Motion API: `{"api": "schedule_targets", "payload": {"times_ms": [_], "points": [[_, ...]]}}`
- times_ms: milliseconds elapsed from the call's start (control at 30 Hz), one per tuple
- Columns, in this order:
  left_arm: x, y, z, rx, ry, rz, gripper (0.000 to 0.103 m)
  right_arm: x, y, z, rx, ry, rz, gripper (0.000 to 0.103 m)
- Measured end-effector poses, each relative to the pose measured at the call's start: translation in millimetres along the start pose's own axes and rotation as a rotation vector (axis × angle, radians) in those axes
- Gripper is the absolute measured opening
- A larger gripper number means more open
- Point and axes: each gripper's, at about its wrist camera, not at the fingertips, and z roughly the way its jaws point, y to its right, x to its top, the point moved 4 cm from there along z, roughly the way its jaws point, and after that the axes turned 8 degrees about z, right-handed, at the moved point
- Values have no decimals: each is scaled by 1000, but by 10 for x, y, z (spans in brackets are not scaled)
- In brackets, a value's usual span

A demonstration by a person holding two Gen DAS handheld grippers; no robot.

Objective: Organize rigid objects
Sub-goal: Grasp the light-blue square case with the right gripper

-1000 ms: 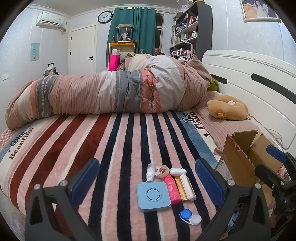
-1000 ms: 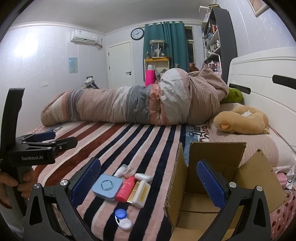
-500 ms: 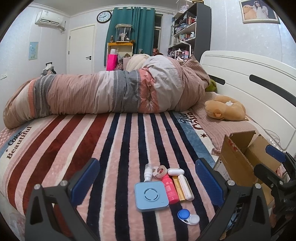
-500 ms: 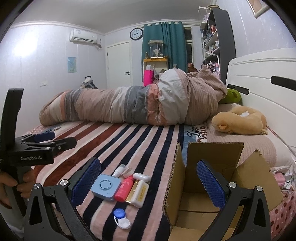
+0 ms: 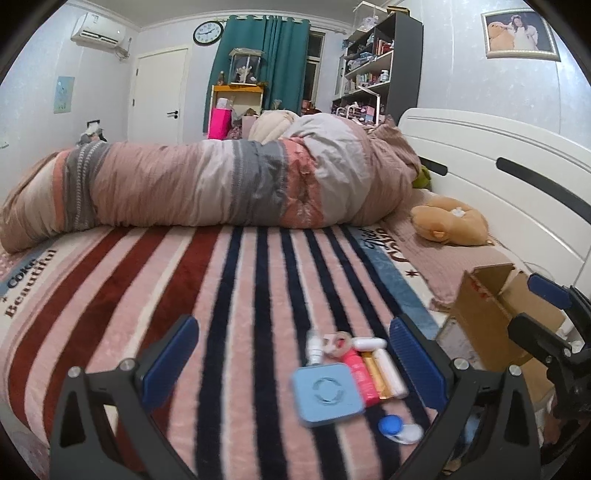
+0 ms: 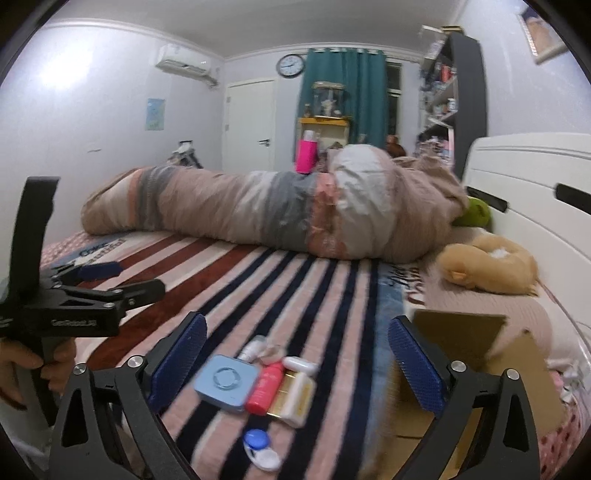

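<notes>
**Bedroom surroundings: condition as observed**

Ahead of the grippers lies a bed with a striped blanket point(image 5: 229, 280); a rolled duvet point(image 5: 221, 184) crosses it. A white headboard point(image 5: 498, 177) stands to the right. On the far wall: white door point(image 5: 157, 96), teal curtain point(image 5: 269, 62), round clock point(image 5: 208, 33). An air conditioner point(image 5: 101, 27) is mounted upper left. Dark shelving point(image 5: 384, 70) stands far right, beside a framed picture point(image 5: 519, 33).

Fuzzy striped blanket point(image 5: 240, 295), matt cardboard box point(image 5: 476, 325), glossy plastic case point(image 6: 226, 382)

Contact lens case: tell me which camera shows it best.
The right wrist view: the contact lens case lies whole between the open fingers, blue and white caps distinct. In the left wrist view it sits low, blurred, near the right finger.
</notes>
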Motion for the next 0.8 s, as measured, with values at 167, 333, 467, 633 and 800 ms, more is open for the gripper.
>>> {"api": "schedule_targets", "payload": {"times_ms": [167, 333, 467, 633, 800], "points": [[-203, -366, 164, -2, -39, 22, 102, -213, -269, 484, 183, -179, 25, 76], [-518, -623, 553, -43, -142, 51, 102, -675, -429, 1103, 227, -415, 4, 76], [-685, -661, 827, -125, -188, 38, 102, -886, -432, 1425, 229, -515, 27, 76], [-816, -599, 1080, -161, -207, 45, 102, -1037, -449, 1673, 244, -593, 51, 76], [-841, -616, 1196, -176, -203, 25, 102, -1062, -494, 1797, 231, -615, 29, 79]]}}
